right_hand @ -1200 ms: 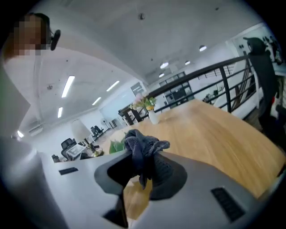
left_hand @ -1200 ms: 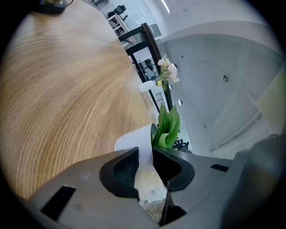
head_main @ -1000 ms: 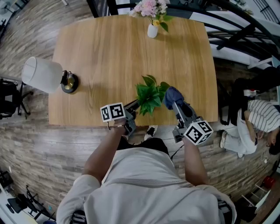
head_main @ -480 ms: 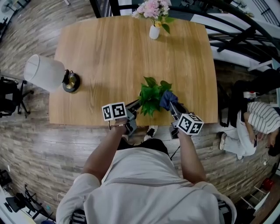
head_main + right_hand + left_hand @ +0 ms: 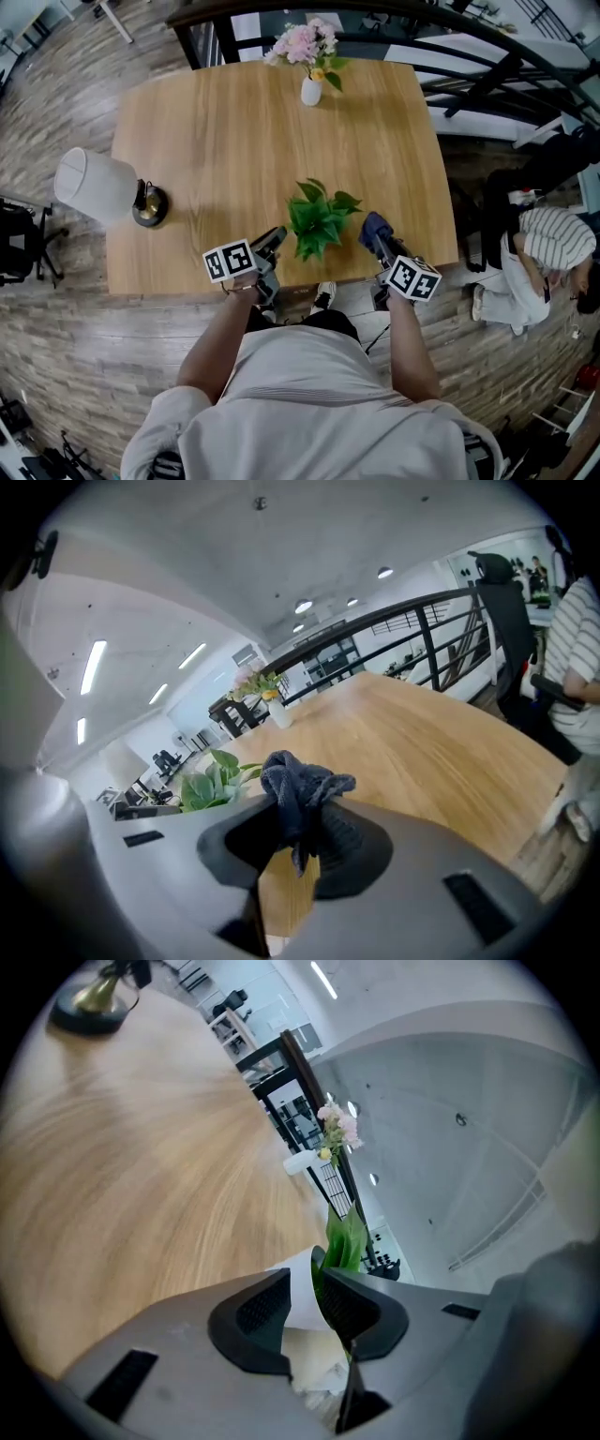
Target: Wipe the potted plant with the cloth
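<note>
At table (image 5: 225, 122) edge: potted plant (image 5: 317, 223) upright; cloth (image 5: 375, 226) bunched upward.

The light wooden table (image 5: 234, 141) is carrying a white-shaded brass-based lamp (image 5: 103, 187), a white vase of pink flowers (image 5: 310, 91) and a green potted plant (image 5: 317, 220).

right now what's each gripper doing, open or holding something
left gripper: closed on the plant's white pot
right gripper: closed on the dark blue cloth
</note>
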### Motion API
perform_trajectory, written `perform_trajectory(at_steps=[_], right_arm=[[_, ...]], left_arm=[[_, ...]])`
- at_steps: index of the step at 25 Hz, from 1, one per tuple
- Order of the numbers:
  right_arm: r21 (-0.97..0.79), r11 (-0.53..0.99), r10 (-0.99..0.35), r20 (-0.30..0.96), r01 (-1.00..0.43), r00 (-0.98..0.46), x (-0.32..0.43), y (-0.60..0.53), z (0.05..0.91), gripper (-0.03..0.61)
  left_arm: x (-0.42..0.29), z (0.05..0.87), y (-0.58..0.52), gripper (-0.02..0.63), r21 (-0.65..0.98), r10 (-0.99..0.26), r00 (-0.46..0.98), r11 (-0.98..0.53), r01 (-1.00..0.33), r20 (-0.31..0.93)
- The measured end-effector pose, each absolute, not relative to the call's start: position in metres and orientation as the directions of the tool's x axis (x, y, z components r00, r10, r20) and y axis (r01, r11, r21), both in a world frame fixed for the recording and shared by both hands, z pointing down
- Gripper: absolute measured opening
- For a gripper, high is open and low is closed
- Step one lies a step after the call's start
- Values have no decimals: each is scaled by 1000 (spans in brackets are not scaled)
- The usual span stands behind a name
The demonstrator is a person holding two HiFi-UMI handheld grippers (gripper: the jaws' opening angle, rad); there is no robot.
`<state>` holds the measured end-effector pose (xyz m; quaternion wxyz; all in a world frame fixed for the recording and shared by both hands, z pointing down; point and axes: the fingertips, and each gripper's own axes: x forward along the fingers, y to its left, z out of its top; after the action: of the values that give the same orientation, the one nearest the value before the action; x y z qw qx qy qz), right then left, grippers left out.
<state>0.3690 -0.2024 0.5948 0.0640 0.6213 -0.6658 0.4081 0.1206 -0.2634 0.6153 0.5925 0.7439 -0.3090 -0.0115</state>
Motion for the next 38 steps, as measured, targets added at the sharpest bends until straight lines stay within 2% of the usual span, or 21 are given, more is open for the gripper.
perform_trajectory(at_steps=[3, 5, 7, 10, 14, 19, 23, 38], right_arm=[[-342, -111, -818, 565, -933, -109, 378, -201, 568, 133], [-159, -97, -853, 522, -983, 0, 381, -203, 539, 133], [-74, -84, -892, 451, -994, 42, 377, -209, 507, 133], [-67, -76, -933, 357, -995, 47, 369, -218, 462, 133], [-50, -41, -972, 234, -998, 29, 357, -226, 396, 133], [-57, 2, -996, 84, -998, -6, 338, -233, 326, 133], [-10, 1, -998, 69, -1000, -1, 331, -235, 306, 132], [-4, 13, -993, 118, -1000, -13, 326, -239, 319, 132]], left_arm=[[96, 591, -271, 72, 815, -502, 779, -219, -536, 377], [85, 565, -281, 50, 784, -526, 777, -293, -547, 345], [78, 534, -294, 44, 745, -557, 773, -366, -558, 305], [72, 482, -311, 34, 616, -618, 741, -483, -622, 263], [78, 400, -319, 29, 345, -686, 703, -624, -701, 189], [91, 317, -314, 29, 113, -714, 699, -691, -714, 47], [97, 303, -309, 29, 116, -699, 715, -709, -695, 13], [106, 314, -307, 29, 154, -691, 721, -708, -689, 49]])
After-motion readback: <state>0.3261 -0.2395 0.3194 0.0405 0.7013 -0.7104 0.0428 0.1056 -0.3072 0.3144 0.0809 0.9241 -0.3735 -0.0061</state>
